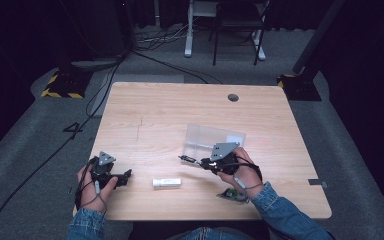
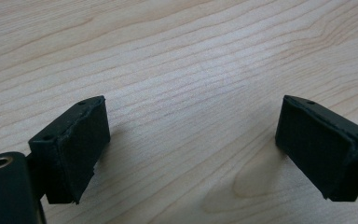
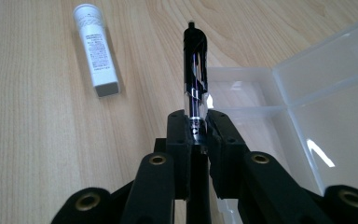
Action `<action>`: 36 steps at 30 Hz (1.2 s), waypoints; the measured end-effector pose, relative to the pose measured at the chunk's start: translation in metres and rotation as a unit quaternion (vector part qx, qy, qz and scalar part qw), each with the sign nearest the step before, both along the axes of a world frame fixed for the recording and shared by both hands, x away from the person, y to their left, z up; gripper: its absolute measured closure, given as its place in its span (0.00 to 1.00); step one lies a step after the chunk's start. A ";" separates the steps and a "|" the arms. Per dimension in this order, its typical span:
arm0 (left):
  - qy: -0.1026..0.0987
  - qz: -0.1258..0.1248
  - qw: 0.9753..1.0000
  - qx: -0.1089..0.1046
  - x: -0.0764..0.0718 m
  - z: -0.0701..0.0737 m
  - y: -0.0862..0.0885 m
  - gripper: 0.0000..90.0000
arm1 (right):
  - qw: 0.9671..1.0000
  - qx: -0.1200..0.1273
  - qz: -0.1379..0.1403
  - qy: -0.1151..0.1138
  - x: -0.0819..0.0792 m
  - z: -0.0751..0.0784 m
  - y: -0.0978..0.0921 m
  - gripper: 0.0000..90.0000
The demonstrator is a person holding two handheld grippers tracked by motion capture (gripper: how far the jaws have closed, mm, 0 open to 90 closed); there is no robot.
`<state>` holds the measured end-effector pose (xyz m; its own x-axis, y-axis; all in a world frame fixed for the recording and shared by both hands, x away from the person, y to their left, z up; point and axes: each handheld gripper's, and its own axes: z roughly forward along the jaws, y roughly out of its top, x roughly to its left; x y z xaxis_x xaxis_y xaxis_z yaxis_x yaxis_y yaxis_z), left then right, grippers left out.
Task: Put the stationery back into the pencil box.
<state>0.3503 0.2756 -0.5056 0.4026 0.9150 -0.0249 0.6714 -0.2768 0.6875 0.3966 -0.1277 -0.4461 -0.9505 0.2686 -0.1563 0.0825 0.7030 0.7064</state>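
A: At the near half of a wooden table (image 1: 170, 110), the right gripper (image 1: 196, 161) has its jaws clamped on a black pen (image 3: 195, 60), which juts out past the tips over the near corner of an open clear plastic box (image 3: 317, 102).

B: And the other hand?

A: The left gripper (image 2: 193, 140) sits close to the table's front left edge, jaws spread wide with bare wood between them.

B: Anything in the way?

A: A white tube (image 1: 166, 182) lies flat between the two grippers, near the front edge and apart from both. The far half of the table is bare except for a small round hole (image 1: 233, 97).

B: What do the close views add?

A: The right gripper view shows the pen's clear barrel pinched between the pads and print on the tube. The high view shows a small greenish thing (image 1: 234, 195) under the right wrist, too blurred to identify.
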 end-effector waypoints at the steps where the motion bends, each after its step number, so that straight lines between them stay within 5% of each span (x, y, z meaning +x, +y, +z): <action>1: 0.000 0.000 1.000 0.000 0.000 0.000 0.000 0.11 | 1.000 0.001 -0.002 -0.001 0.000 0.001 -0.002 0.89; 17: 0.000 0.000 1.000 0.000 0.000 0.000 0.000 0.11 | 0.999 0.008 -0.027 -0.015 0.010 0.014 -0.030 0.89; 36: 0.000 0.000 1.000 -0.001 0.000 0.000 0.000 0.11 | 0.998 -0.023 -0.054 -0.014 0.030 -0.001 -0.056 0.89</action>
<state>0.3503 0.2756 -0.5057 0.4031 0.9148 -0.0256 0.6708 -0.2763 0.6882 0.4263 -0.1833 -0.4470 -0.9114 0.3609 -0.1977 0.1394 0.7228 0.6768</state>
